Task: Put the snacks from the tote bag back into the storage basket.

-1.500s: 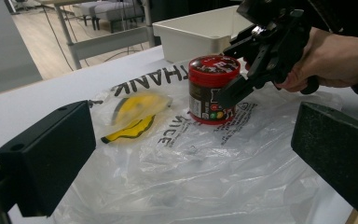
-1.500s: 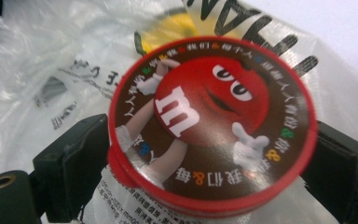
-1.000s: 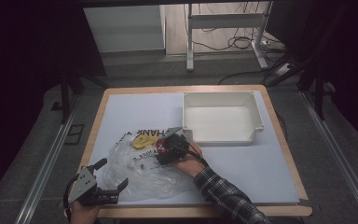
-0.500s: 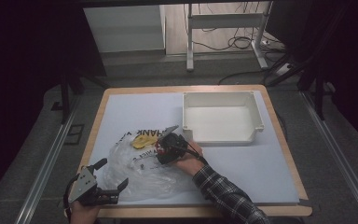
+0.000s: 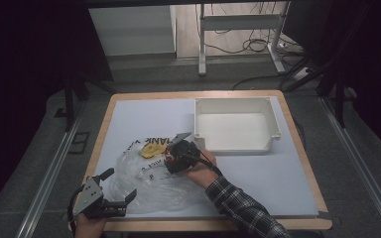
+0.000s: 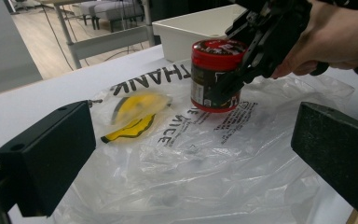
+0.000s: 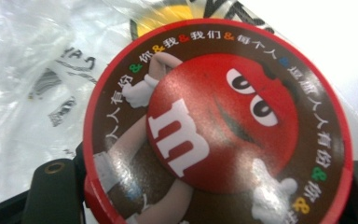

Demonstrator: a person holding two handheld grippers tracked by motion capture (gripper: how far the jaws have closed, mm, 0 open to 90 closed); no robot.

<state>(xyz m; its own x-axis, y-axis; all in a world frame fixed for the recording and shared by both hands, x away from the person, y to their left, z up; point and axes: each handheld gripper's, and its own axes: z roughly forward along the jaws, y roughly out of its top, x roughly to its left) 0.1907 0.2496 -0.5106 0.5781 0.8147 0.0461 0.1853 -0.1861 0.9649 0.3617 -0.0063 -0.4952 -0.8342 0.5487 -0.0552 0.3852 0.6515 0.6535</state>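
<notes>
Desk [image 5: 297,188] takes up the middle of the high view, pale top w/ wood edge. White plastic bin [image 5: 235,124] sits upper right of centre on it, open side up. Clear plastic bag [image 5: 154,191] lies flat at lower left of the desk, black lettering on it; a yellow-and-black printed smiley patch [image 5: 150,148] shows at the bag's upper edge, just left of the right gripper.

Right gripper [image 5: 178,156] is at frame centre in the high view, held by a hand w/ plaid sleeve coming from bottom right. Its jaws have just been closing and now pinch the M&M's candy jar [image 6: 214,74] betw. them. In the left gripper view the jar stands upright on the bag, centre-top of frame, red lid, dark body, red base, w/ the bin behind it. In the right gripper view the round lid, w/ red M&M character and a ring of Chinese text, sits dead centre, a black jaw at each bottom corner touching the jar's sides.

Left gripper [image 5: 121,191] is at bottom left of the high view, at the bag's near edge, jaws spread wide, nothing betw. them.
</notes>
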